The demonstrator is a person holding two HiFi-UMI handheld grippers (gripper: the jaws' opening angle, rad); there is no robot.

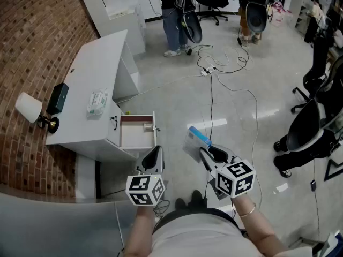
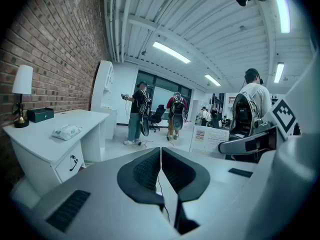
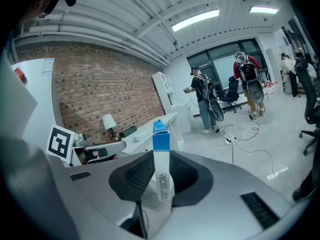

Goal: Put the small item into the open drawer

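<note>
My right gripper (image 3: 161, 178) clamps the flat white box with a blue end (image 3: 161, 159) edge-on for a clean drop, just right of the open white desk drawer (image 1: 134, 139) (not over it yet). My left gripper (image 2: 161, 170), closed on nothing, hangs near the drawer front.

The packet (image 3: 161, 176) is white with a blue end, the desk (image 1: 96, 68) white, the wall (image 1: 27, 36) red-brown brick.

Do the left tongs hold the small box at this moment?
No, the left tongs are closed with nothing between them; the right tongs grip the blue-and-white box.
</note>
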